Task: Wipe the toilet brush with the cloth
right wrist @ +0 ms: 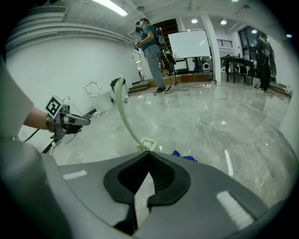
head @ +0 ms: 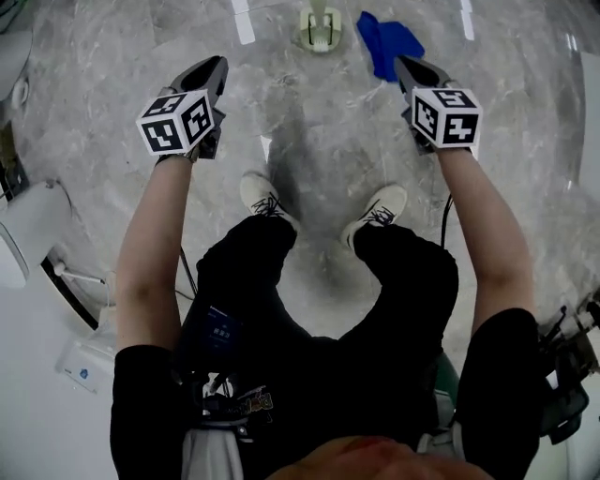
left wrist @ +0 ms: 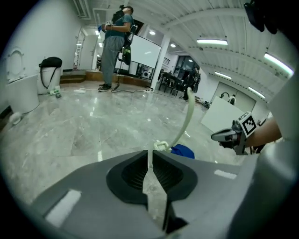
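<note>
The left gripper (head: 216,66) is held above the marble floor (head: 300,141), its jaws drawn almost together with only a thin slit between them and nothing in it. Ahead of the person's shoes (head: 262,199), the toilet brush (head: 319,26) stands upright in its holder on the floor between the two grippers, untouched, and the blue cloth (head: 386,42) lies crumpled on the floor just to its right. The right gripper (head: 406,66) is raised near the cloth, apart from it, its jaws clenched tip to tip on nothing.
</note>
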The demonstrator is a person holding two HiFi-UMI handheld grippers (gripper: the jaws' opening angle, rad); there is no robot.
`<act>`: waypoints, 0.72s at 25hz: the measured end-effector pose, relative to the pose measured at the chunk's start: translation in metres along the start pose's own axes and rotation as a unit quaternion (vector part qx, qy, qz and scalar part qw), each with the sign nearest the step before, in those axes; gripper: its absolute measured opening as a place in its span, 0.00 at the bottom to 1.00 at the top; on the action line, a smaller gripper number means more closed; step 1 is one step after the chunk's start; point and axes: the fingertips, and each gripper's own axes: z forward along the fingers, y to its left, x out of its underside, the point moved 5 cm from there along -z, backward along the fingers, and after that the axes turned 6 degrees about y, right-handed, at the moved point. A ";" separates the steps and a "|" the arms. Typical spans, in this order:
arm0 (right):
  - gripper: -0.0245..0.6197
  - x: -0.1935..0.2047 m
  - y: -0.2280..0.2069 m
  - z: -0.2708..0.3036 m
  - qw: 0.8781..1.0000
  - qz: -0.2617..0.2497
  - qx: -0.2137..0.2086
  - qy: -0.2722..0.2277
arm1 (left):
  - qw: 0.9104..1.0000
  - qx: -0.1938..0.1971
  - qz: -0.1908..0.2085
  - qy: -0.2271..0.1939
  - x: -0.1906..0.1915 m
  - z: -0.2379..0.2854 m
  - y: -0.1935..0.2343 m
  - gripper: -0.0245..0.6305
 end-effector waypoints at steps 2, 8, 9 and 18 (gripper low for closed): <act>0.04 0.000 0.023 -0.030 1.000 0.020 -0.006 0.015 | 0.999 -0.010 -0.033 -0.009 0.002 -0.044 -0.022 0.10; 0.04 -0.034 0.094 -0.159 0.995 0.102 0.014 0.002 | 0.991 -0.030 -0.122 -0.038 -0.021 -0.201 -0.107 0.10; 0.04 -0.044 0.107 -0.184 0.993 0.113 0.021 -0.004 | 0.992 -0.029 -0.119 -0.037 -0.030 -0.225 -0.119 0.10; 0.04 -0.175 0.220 -0.386 0.988 0.131 0.059 -0.048 | 0.997 0.058 -0.017 -0.050 -0.180 -0.399 -0.154 0.10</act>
